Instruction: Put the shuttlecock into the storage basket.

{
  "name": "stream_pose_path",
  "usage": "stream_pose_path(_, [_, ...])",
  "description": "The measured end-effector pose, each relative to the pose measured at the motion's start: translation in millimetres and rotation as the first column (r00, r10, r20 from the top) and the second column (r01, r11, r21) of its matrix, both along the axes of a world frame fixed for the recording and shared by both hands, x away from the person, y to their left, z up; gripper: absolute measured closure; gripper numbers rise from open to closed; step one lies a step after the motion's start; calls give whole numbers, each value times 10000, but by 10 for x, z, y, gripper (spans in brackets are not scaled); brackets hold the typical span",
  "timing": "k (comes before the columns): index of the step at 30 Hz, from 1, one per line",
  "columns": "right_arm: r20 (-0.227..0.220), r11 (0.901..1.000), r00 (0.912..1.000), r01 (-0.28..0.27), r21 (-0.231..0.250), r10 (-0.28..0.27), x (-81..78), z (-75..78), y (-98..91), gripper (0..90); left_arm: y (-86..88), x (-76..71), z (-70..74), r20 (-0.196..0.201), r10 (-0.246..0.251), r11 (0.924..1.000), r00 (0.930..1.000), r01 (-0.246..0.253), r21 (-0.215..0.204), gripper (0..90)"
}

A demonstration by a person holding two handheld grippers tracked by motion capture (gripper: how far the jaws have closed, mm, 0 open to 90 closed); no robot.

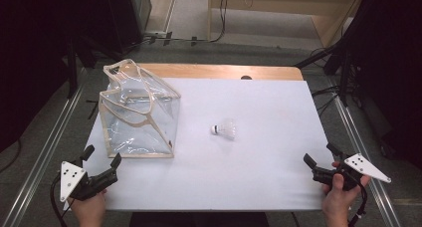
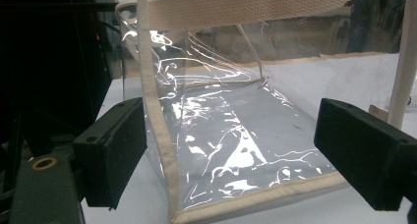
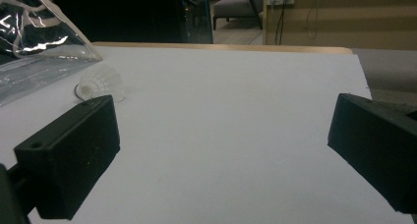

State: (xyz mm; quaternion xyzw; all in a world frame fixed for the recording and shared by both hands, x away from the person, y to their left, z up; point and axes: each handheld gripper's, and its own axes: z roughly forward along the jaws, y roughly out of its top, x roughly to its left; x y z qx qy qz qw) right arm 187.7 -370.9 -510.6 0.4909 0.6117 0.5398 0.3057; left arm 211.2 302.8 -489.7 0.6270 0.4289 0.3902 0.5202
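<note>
A clear plastic bag [image 1: 137, 112] with beige webbing trim and handles stands on the left part of the white table sheet [image 1: 259, 137]. A white shuttlecock [image 1: 225, 130] lies on its side near the middle of the sheet, to the right of the bag. My left gripper [image 1: 102, 157] is at the near left corner, open, its jaws pointing at the bag's near lower edge [image 2: 255, 194] without touching it. My right gripper [image 1: 321, 155] is at the near right edge, open with nothing between its jaws. In the right gripper view the shuttlecock [image 3: 101, 82] lies far ahead at the left, beside the bag [image 3: 39, 42].
The wooden table edge [image 1: 224, 71] shows beyond the sheet at the back. Metal rails [image 1: 45, 152] run along both sides of the table. Dark stands and cables are on the floor behind. A broad bare stretch of sheet lies between the shuttlecock and the right gripper.
</note>
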Motion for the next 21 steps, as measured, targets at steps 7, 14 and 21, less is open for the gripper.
stream_pose_path(7, [-143, 9980, 9984, -555, -316, 550, 31, 61, 105, 0, -25, 14, -2, -48, 99, 9998, 9999, -98, 182, 133])
stream_pose_path(14, [-132, 9956, 9961, -878, -316, 874, 76, 164, 281, 0, -15, -2, -2, -52, -10, 9999, 10000, 11, 168, 133])
stream_pose_path(21, [-382, 9892, 9889, -1445, -261, 1435, 164, 237, 456, 0, -34, -1, -5, -71, 20, 9996, 10000, -18, 273, 133])
